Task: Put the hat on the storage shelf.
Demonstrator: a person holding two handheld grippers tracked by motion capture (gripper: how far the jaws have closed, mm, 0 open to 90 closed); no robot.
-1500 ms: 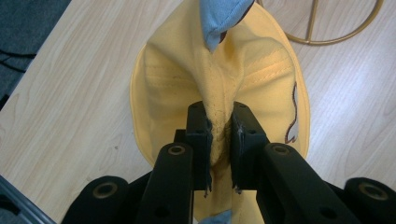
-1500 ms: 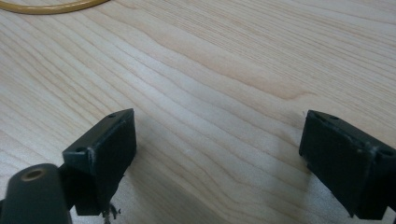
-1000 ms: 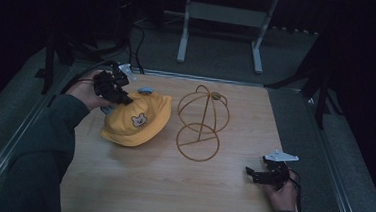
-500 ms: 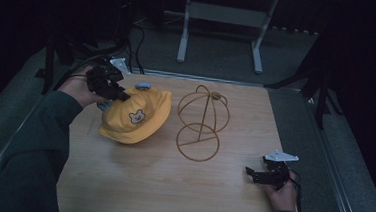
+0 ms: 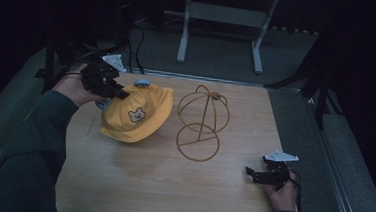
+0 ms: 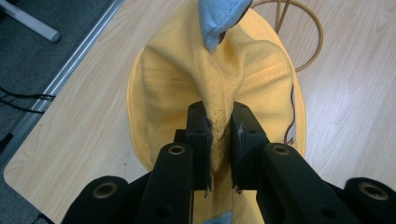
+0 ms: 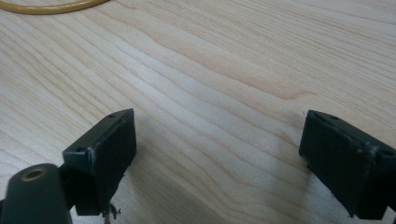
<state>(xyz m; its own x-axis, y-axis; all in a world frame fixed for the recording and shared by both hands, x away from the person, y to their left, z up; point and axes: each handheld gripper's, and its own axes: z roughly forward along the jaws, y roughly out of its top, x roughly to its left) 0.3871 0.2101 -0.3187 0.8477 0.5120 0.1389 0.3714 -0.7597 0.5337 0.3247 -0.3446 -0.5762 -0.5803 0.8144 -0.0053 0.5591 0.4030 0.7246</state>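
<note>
At bench [image 5: 135,187] left-rear: left hand-held gripper [image 5: 108,84] clamped on pinched fold of yellow hat [image 5: 135,113], jaws tight on fabric, hat lifted off wood, tilted, blue trim [image 6: 217,16] at top. Just right of hat: wire stand [image 5: 201,121], upright, apart from hat. Near right-front corner: right hand-held gripper [image 5: 264,174] low over bare wood, jaws wide apart, gripping nothing.

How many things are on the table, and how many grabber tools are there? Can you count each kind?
Yellow hat: 1
Wire hat stand: 1
Grippers: 2, the left gripper pinching the hat, the right gripper open over the table
Total: 4
</note>
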